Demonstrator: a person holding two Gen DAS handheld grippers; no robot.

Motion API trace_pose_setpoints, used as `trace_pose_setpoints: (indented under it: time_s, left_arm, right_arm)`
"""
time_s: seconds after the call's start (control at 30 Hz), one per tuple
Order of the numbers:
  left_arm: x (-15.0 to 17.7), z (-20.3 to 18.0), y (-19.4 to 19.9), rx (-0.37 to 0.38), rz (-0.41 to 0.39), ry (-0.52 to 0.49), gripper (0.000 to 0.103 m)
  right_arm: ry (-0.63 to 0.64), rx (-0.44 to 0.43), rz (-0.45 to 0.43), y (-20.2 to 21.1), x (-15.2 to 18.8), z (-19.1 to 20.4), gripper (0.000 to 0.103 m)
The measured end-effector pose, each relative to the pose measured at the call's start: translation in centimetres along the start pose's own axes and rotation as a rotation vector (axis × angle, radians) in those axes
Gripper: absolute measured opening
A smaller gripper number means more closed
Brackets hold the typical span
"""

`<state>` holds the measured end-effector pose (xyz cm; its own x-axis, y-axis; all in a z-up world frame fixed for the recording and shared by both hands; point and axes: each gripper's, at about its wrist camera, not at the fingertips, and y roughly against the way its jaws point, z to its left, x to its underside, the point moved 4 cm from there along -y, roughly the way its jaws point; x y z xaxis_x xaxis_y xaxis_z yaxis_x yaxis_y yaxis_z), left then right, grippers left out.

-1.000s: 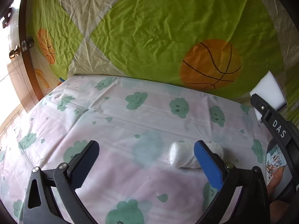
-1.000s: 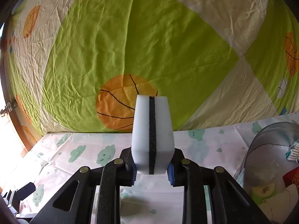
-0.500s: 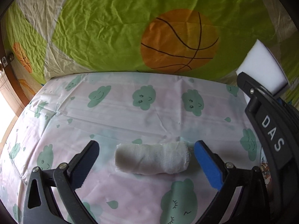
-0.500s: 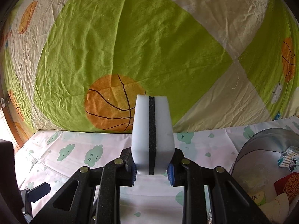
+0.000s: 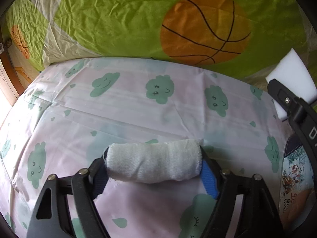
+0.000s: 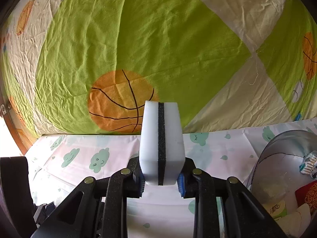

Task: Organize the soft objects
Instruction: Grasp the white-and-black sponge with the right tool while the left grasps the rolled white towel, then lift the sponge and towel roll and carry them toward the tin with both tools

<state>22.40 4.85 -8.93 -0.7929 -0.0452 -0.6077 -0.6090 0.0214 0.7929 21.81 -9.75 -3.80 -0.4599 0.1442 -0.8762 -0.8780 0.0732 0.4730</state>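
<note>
A rolled white towel (image 5: 153, 161) lies crosswise on the cloud-print tablecloth (image 5: 128, 109). My left gripper (image 5: 153, 170) is shut on the towel roll, one finger at each end. My right gripper (image 6: 160, 180) is shut on a white sponge with a black middle layer (image 6: 161, 144) and holds it upright above the table. The sponge (image 5: 291, 83) and the right gripper's arm also show at the right edge of the left wrist view.
A clear-walled container (image 6: 285, 170) at the right holds cotton swabs (image 6: 309, 162), a red packet and tissue packs. A green sheet with basketball prints (image 6: 122, 103) hangs behind the table. A printed box (image 5: 293, 180) lies at the right of the left wrist view.
My left gripper has moved in over the towel roll and closed on its two ends. My right gripper keeps the sponge and has shifted slightly right.
</note>
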Motion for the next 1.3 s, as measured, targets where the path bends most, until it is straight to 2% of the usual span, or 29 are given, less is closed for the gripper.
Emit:
trace_pose_setpoints:
  time_s: [0.2, 0.27, 0.33, 0.47, 0.57, 0.7, 0.77, 1.0, 1.3]
  left_arm:
    - [-0.2, 0.5, 0.1, 0.04, -0.006, 0.011, 0.078]
    - [-0.3, 1.2, 0.3, 0.056, -0.019, 0.051, 0.078]
    - [-0.5, 2.5, 0.8, 0.008, -0.039, 0.096, 0.078]
    - [-1.1, 5.3, 2.1, -0.126, -0.124, 0.126, 0.078]
    - [-1.2, 6.6, 2.6, -0.16, -0.152, 0.157, 0.078]
    - [-1.1, 7.4, 2.6, -0.181, -0.151, 0.172, 0.078]
    - [-1.0, 7.7, 2.5, -0.192, -0.149, 0.177, 0.078]
    - [-0.1, 8.7, 2.5, -0.192, -0.122, 0.201, 0.078]
    - [1.0, 8.8, 3.5, -0.185, -0.13, 0.203, 0.078]
  right_arm:
    - [0.026, -0.044, 0.016, -0.1, 0.3, 1.0, 0.028]
    - [0.036, -0.056, 0.017, 0.0, 0.4, 1.4, 0.028]
    - [0.041, -0.063, 0.018, 0.1, 0.5, 1.7, 0.028]
    - [0.08, -0.11, 0.03, 0.5, 1.0, 3.2, 0.028]
    - [0.099, -0.174, 0.059, 0.7, 1.6, 4.6, 0.028]
    - [0.149, -0.182, 0.045, 1.6, 2.1, 6.0, 0.028]
    - [0.163, -0.199, 0.069, 1.4, 2.4, 6.5, 0.028]
    - [0.178, -0.237, 0.089, 1.9, 3.2, 7.1, 0.028]
    - [0.206, -0.252, 0.067, 4.2, 4.4, 7.6, 0.028]
